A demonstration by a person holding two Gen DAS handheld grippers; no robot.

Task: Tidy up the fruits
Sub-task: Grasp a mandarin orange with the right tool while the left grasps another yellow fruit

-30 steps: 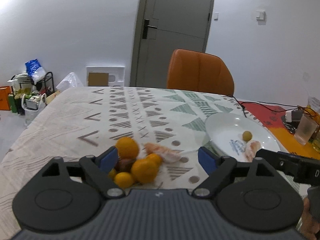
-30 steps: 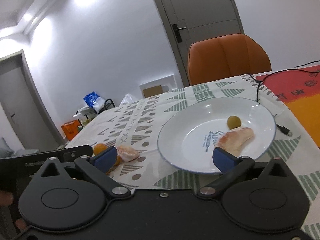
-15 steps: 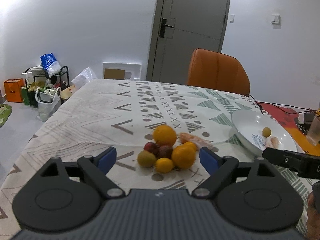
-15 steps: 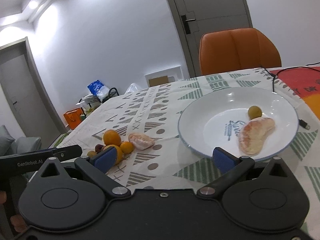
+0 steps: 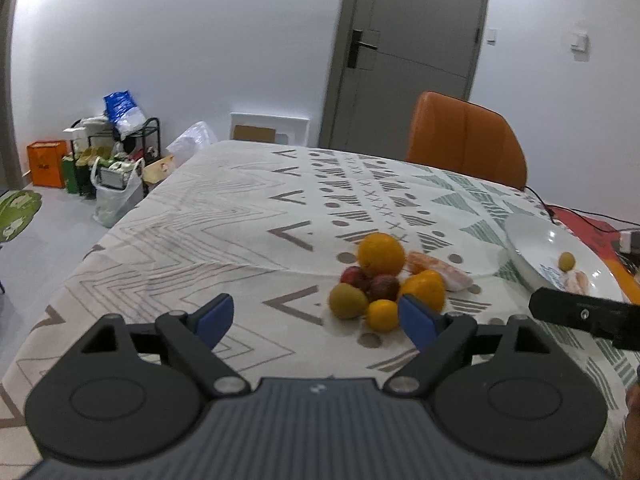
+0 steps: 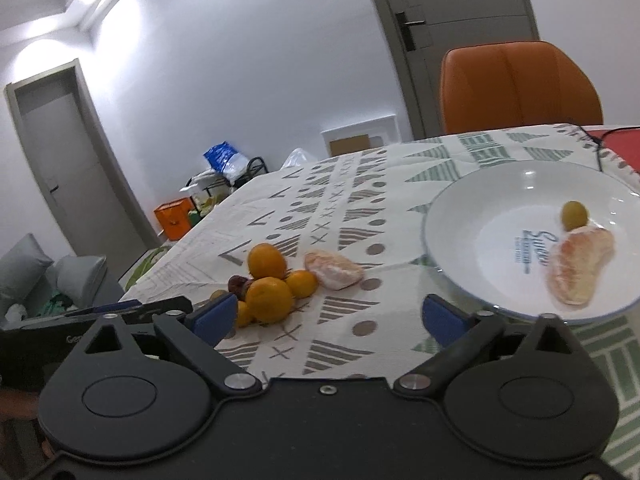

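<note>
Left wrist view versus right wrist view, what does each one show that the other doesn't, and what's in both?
Only the left wrist view shows the wall switch and green floor mat. Only the right wrist view shows a second door and grey cushions. Both share the fruit pile, the peeled segment on the cloth, the white plate holding a green fruit and another peeled segment, and the orange chair.

**Both grippers spread and empty**

The left gripper (image 5: pixel 316 318) is held level above the table, its blue-tipped fingers (image 5: pixel 214 317) spread wide with nothing between them. The right gripper (image 6: pixel 328 318) tilts slightly, fingers (image 6: pixel 442 319) equally wide apart and empty. Each gripper's dark body edges into the other's view.
</note>
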